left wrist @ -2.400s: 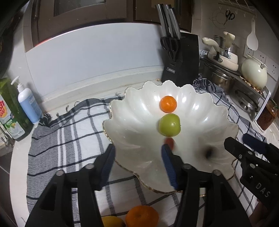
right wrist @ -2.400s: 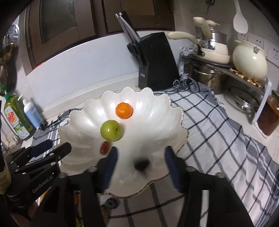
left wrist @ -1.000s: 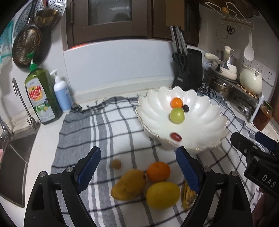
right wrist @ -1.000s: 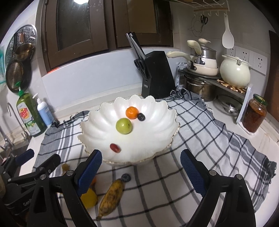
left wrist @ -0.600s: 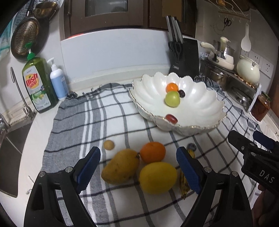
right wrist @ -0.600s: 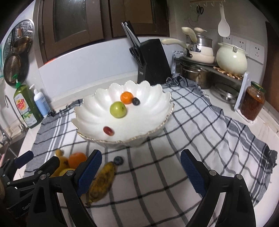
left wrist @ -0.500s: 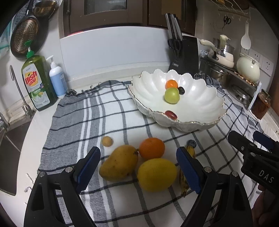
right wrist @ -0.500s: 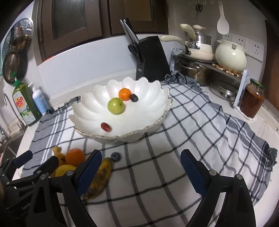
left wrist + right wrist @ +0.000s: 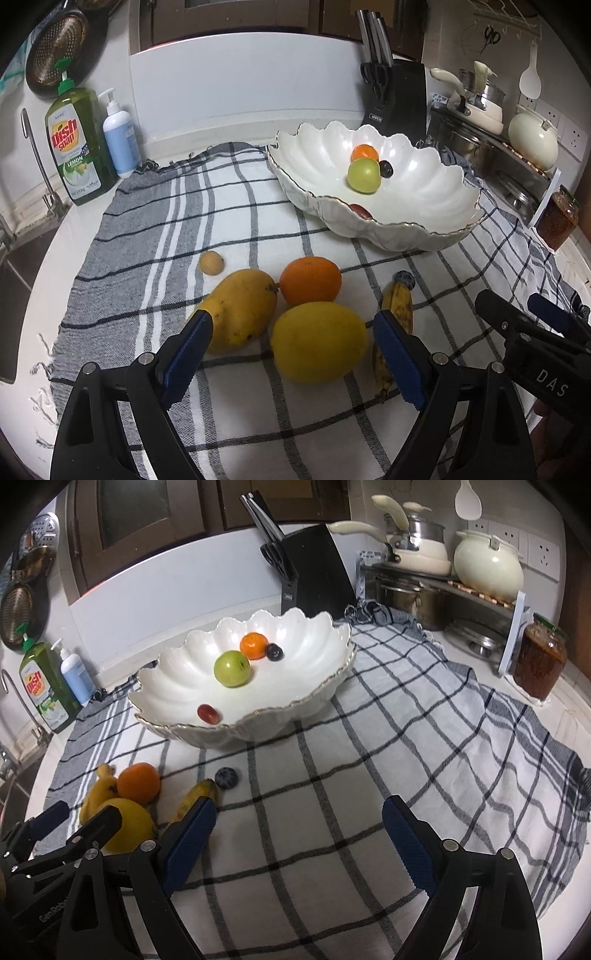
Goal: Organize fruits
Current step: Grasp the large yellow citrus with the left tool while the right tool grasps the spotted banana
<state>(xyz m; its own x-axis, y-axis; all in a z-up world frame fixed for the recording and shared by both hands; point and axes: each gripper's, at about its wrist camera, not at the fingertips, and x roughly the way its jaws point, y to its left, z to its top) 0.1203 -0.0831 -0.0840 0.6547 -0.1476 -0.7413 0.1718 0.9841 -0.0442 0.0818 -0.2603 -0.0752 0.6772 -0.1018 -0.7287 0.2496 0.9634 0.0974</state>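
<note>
A white scalloped bowl (image 9: 436, 221) (image 9: 314, 698) holds a green apple (image 9: 364, 175) (image 9: 232, 667), a small orange (image 9: 253, 645), a dark grape (image 9: 274, 652) and a red grape (image 9: 208, 713). On the checked cloth in front lie a mango (image 9: 242, 310), an orange (image 9: 310, 283) (image 9: 139, 781), a lemon (image 9: 319, 341) (image 9: 123, 829), a banana (image 9: 395, 325) (image 9: 192, 797), a blueberry (image 9: 226, 777) and a small brown fruit (image 9: 211, 262). My left gripper (image 9: 291, 345) hangs open above the lemon and mango. My right gripper (image 9: 299, 829) is open over bare cloth.
A dish soap bottle (image 9: 79, 147) and a pump bottle (image 9: 120, 138) stand at the back left by the sink. A knife block (image 9: 397, 98) stands behind the bowl. Pots and a rack (image 9: 443, 576) fill the back right, with a jar (image 9: 539, 664) beside them.
Both grippers have pulled back from the bowl and sunk toward the cloth. The loose fruits in front of the bowl have come into view and now lie close under the left gripper.
</note>
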